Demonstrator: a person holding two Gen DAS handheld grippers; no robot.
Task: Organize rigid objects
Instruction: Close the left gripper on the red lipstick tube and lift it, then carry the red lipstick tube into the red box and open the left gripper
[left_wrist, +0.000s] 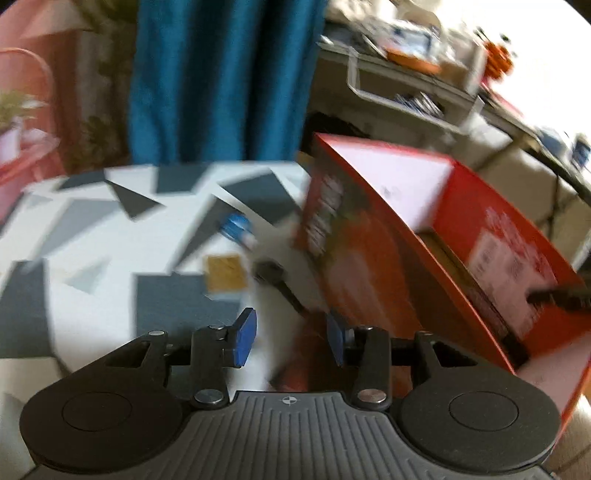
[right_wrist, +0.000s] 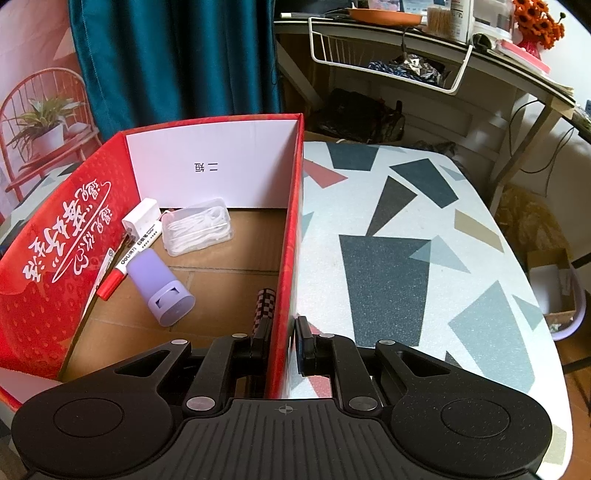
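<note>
A red cardboard box (right_wrist: 291, 229) stands on the patterned table (right_wrist: 388, 229). My right gripper (right_wrist: 282, 341) is shut on the box's right wall, one finger inside and one outside. Inside lie a lilac cup (right_wrist: 162, 284) on its side, a red-capped marker (right_wrist: 122, 266), a white adapter (right_wrist: 140, 219), a clear case (right_wrist: 199, 229) of white items and a checkered stick (right_wrist: 264, 302). In the blurred left wrist view the box (left_wrist: 461, 236) sits to the right. My left gripper (left_wrist: 291, 343) is open and empty above the table (left_wrist: 92, 229), near a black object (left_wrist: 277, 280), a small blue item (left_wrist: 236, 225) and a tan square (left_wrist: 225, 273).
A teal curtain (right_wrist: 177, 55) hangs behind the table. A dark shelf with a white wire basket (right_wrist: 388, 59), a pan and orange flowers (right_wrist: 535, 22) stands at the back right. A lavender bin (right_wrist: 561, 295) sits on the floor right of the table.
</note>
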